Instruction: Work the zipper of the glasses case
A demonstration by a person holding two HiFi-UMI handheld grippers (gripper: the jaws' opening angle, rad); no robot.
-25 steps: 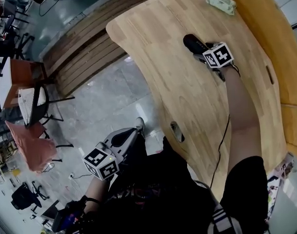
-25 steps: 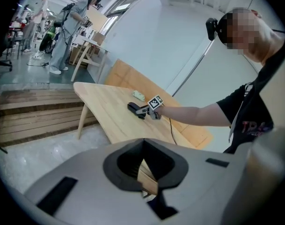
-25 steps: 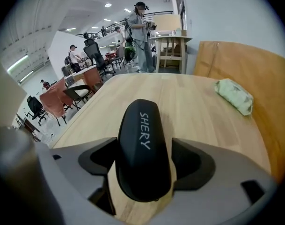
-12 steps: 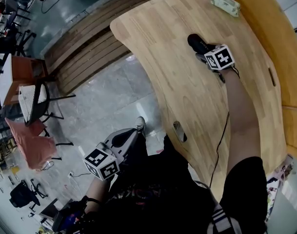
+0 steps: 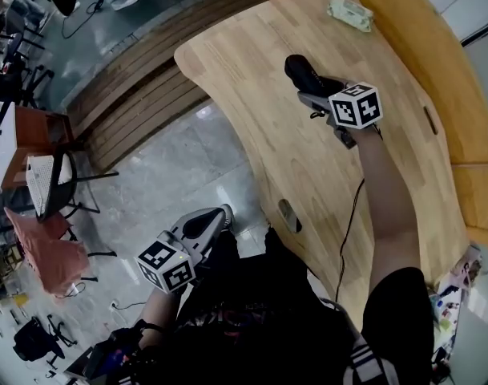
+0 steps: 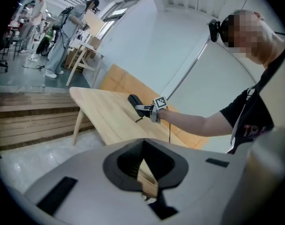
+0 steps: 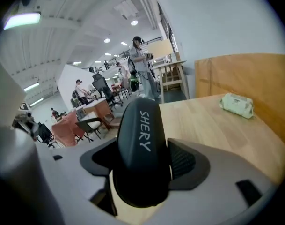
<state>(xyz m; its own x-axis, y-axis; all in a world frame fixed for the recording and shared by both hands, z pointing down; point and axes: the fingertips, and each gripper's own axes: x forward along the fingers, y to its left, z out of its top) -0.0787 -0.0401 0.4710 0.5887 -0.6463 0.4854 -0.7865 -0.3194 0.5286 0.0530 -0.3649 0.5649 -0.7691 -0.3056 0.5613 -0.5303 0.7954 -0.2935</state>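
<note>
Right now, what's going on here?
A person holds a gripper in each hand. The right gripper has the black case between its jaws, which have just been closing on it, and holds it over the wooden table. The left gripper is shut and empty, low beside the table and far from the case, so the zipper work looks not yet begun.

right gripper – rising from table, tipping to new angle, marker cube sitting higher in head view. jaws just closing slightly, pads pressing on sides of glasses case. glasses case – lifting off wood with gripper, no longer lying flat on tabletop.
</note>
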